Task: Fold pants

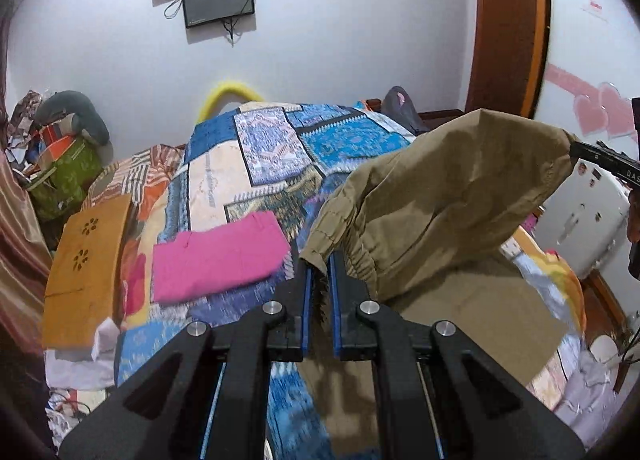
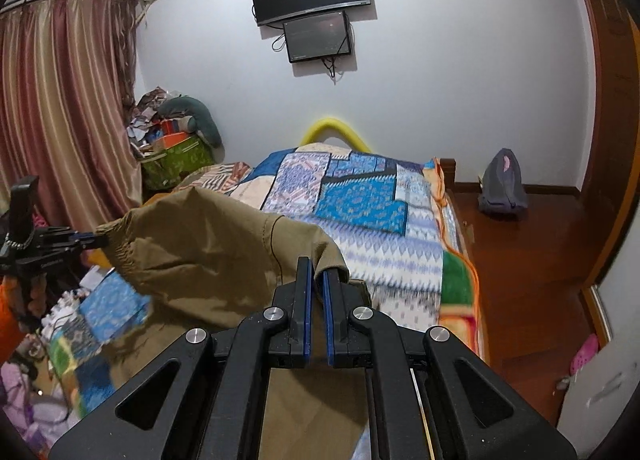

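- Your left gripper (image 1: pixel 320 274) has its jaws almost closed on one corner of the khaki pants (image 1: pixel 448 196).
- Your right gripper (image 2: pixel 317 272) pinches the other corner tightly.
- The pants hang between both grippers, above the patchwork bed cover (image 1: pixel 256 156).
- The white letters on the grippers are too blurred to read.
- Folded pink cloth (image 1: pixel 218 260) lies on the bed.

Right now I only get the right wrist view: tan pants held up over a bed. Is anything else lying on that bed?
Observer: Yes. In the left wrist view a folded pink garment lies flat on the bedspread, just left of the pants.
Operator: Anything next to it?
Observer: A flat orange board with flower-shaped cutouts, further left, near the bed's edge.
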Tool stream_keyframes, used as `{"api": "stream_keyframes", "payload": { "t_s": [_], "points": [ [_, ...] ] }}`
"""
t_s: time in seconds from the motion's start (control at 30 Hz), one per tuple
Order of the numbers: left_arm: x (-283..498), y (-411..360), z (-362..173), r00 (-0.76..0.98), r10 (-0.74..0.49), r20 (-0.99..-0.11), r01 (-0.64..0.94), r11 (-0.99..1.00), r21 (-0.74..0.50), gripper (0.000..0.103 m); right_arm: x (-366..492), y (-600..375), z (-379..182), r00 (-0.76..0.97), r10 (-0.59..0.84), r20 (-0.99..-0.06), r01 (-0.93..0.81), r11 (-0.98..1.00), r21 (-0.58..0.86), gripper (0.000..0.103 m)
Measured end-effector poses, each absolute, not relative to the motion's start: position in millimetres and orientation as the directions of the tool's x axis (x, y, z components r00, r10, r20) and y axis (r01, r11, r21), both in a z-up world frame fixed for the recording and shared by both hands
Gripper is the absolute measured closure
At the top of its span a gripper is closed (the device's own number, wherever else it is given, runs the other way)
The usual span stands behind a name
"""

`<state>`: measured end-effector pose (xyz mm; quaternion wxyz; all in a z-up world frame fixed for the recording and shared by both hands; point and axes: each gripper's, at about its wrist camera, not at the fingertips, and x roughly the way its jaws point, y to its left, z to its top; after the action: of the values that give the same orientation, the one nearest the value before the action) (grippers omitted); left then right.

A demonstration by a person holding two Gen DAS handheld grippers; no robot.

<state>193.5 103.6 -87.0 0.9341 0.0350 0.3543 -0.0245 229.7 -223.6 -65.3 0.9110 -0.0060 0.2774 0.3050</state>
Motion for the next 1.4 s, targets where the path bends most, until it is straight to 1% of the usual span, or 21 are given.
{"api": "stream_keyframes", "payload": {
  "t_s": [0.2, 0.37, 0.57, 0.63, 0.67, 0.7, 0.8, 0.83, 0.9, 0.97, 1.07, 1.2, 1.27, 1.4],
  "points": [
    [153.3, 99.0, -112.7, 0.724, -0.027, -0.690, 0.081, 0.996, 0.047, 0.095, 192.2, -238.3, -96.7, 0.633, 0.543, -0.552, -0.543, 0.819, 0.183, 0.099],
    [124.9, 97.7, -147.2, 0.674, -0.038, -0.738, 0.077, 0.997, 0.019, 0.096, 174.0, -243.3, -131.5, 0.607, 0.517, -0.604, -0.516, 0.834, 0.196, 0.098],
    [111.0, 101.8, -187.1, 0.602, -0.038, -0.798, 0.063, 0.998, 0.000, 0.098, 167.1, -246.8, -175.9, 0.554, 0.489, -0.674, -0.470, 0.852, 0.232, 0.098],
    [107.4, 101.8, -197.0, 0.583, -0.025, -0.812, 0.057, 0.998, 0.010, 0.098, 163.3, -246.3, -190.5, 0.534, 0.472, -0.701, -0.459, 0.859, 0.228, 0.098],
    [105.5, 102.2, -200.2, 0.577, -0.020, -0.817, 0.054, 0.998, 0.013, 0.098, 162.4, -245.4, -197.9, 0.522, 0.458, -0.720, -0.454, 0.863, 0.220, 0.097],
    [103.7, 103.3, -201.9, 0.572, -0.017, -0.820, 0.049, 0.999, 0.014, 0.098, 159.0, -245.9, -200.4, 0.514, 0.451, -0.729, -0.450, 0.866, 0.219, 0.094],
    [98.8, 108.9, -200.5, 0.569, 0.005, -0.822, 0.025, 0.999, 0.023, 0.098, 160.3, -252.1, -212.4, 0.483, 0.421, -0.768, -0.415, 0.882, 0.223, 0.092],
    [97.1, 112.4, -197.9, 0.572, 0.012, -0.820, 0.013, 1.000, 0.024, 0.098, 158.8, -256.0, -213.0, 0.480, 0.414, -0.773, -0.406, 0.886, 0.222, 0.089],
    [95.8, 120.3, -190.8, 0.578, 0.031, -0.816, -0.016, 1.000, 0.026, 0.098, 157.4, -265.3, -211.5, 0.484, 0.380, -0.788, -0.379, 0.903, 0.203, 0.089],
    [95.1, 127.1, -178.6, 0.595, 0.040, -0.803, -0.039, 0.999, 0.021, 0.098, 152.8, -272.4, -205.1, 0.502, 0.357, -0.788, -0.361, 0.914, 0.183, 0.089],
    [98.2, 127.4, -159.0, 0.623, 0.032, -0.781, -0.040, 0.999, 0.008, 0.098, 155.0, -279.1, -186.2, 0.547, 0.344, -0.763, -0.347, 0.923, 0.168, 0.089],
    [111.0, 109.4, -141.7, 0.642, -0.033, -0.766, 0.012, 0.999, -0.034, 0.098, 156.9, -268.8, -164.0, 0.577, 0.401, -0.712, -0.385, 0.902, 0.195, 0.087],
    [118.4, 97.8, -142.2, 0.638, -0.061, -0.768, 0.034, 0.998, -0.051, 0.098, 157.7, -254.7, -162.0, 0.565, 0.444, -0.695, -0.421, 0.880, 0.219, 0.085],
    [134.3, 75.3, -163.2, 0.601, -0.077, -0.795, 0.062, 0.997, -0.049, 0.097, 163.4, -224.2, -184.9, 0.505, 0.468, -0.725, -0.469, 0.854, 0.226, 0.084]
  ]
}}
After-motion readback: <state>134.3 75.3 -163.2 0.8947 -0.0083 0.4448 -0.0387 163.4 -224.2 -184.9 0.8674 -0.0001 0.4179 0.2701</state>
